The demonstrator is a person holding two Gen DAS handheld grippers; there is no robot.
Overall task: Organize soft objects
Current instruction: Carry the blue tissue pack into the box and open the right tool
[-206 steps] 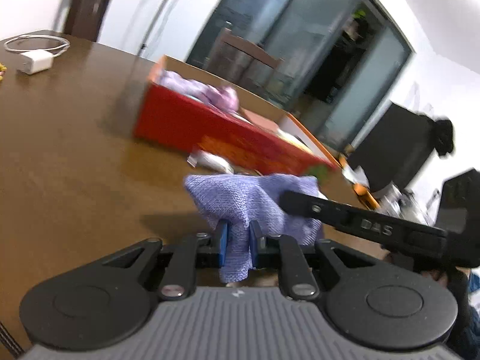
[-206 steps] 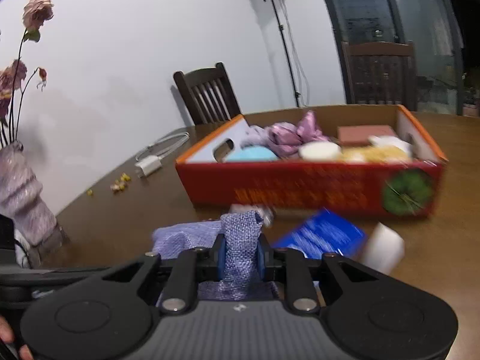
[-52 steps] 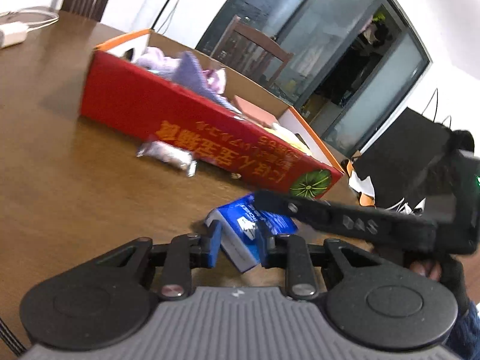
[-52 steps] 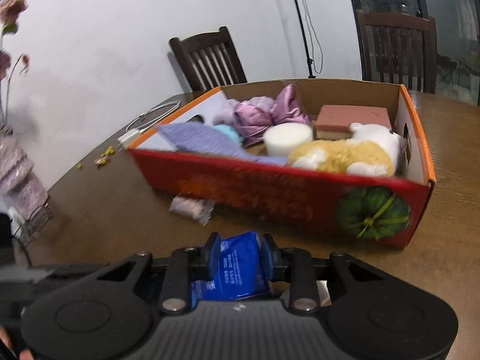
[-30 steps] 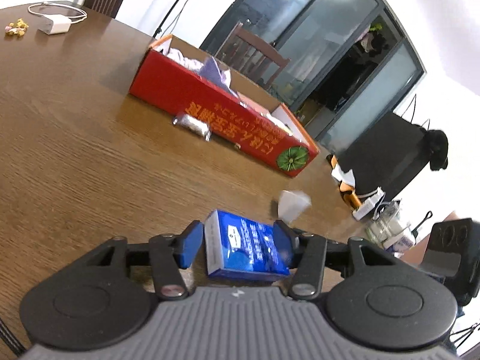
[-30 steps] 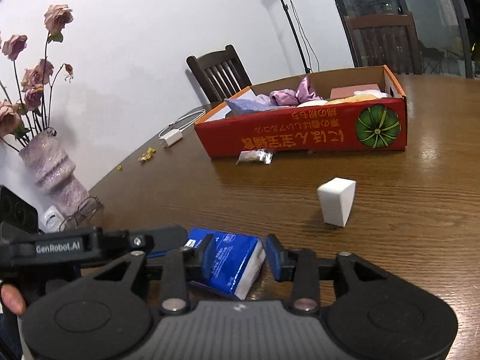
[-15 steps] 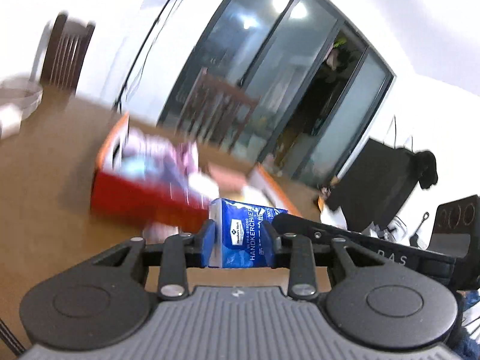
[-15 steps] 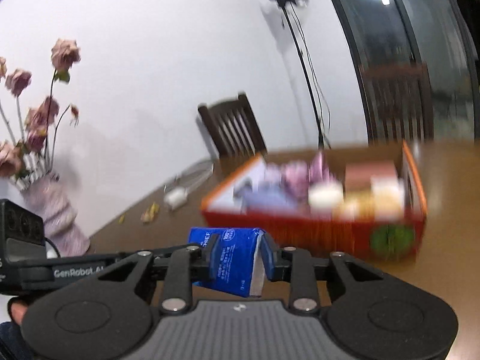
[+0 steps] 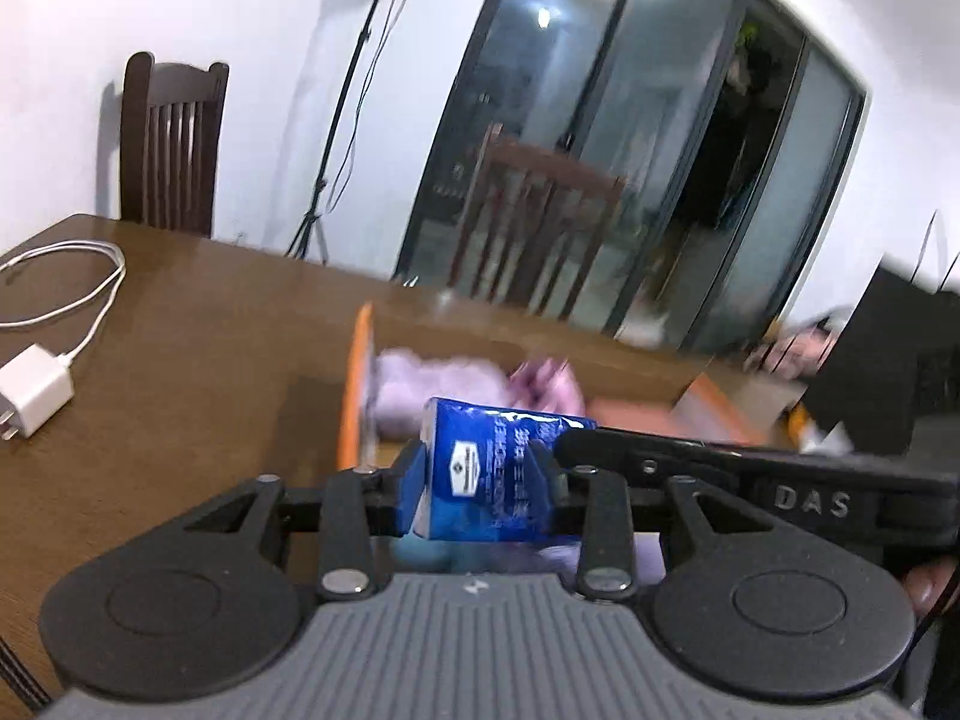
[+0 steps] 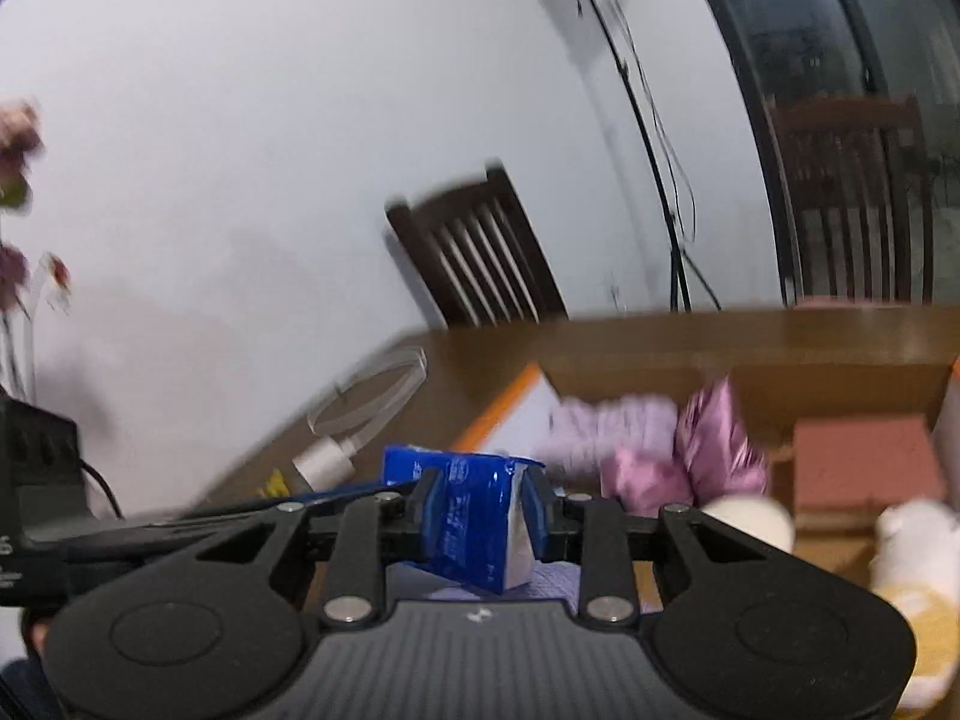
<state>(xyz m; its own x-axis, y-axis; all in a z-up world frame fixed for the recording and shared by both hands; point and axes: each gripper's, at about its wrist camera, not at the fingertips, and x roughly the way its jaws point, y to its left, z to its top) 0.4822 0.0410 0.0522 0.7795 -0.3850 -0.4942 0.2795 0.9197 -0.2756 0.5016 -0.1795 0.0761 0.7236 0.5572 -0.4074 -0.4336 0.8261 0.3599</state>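
since a second ago the blue tissue pack (image 9: 492,474) has come up off the desk and now hangs over the open cardboard box (image 9: 354,384), carried between both tools; the jaws of each have just been closing on it. nearest the lens, the left gripper (image 9: 480,483) is clamped on one end of the pack, its blue pads pressing the wrapper, and the right gripper (image 10: 480,510) is clamped on the other end, where the white side of the pack shows. the right tool's long black finger crosses the left view just beside the pack.

under the pack lie things already in the box: a purple cloth, pale lilac fluff (image 10: 606,426), a shiny pink bundle (image 10: 714,450), a white round piece (image 10: 750,519), a reddish-brown block (image 10: 864,462) and a white and yellow plush toy (image 10: 912,564).

the pack is soft and slick, so i judge that uneven pull between the two hands could twist it loose from one pair of jaws, and letting go too near the orange rim could tip it back out onto the desk.

the desk (image 9: 180,348) is dark brown wood with a white charger and its coiled cable (image 9: 36,387) off to the left. beyond it stand dark wooden chairs (image 9: 171,144), a light stand against the white wall, and dark glass doors. the views are blurred.
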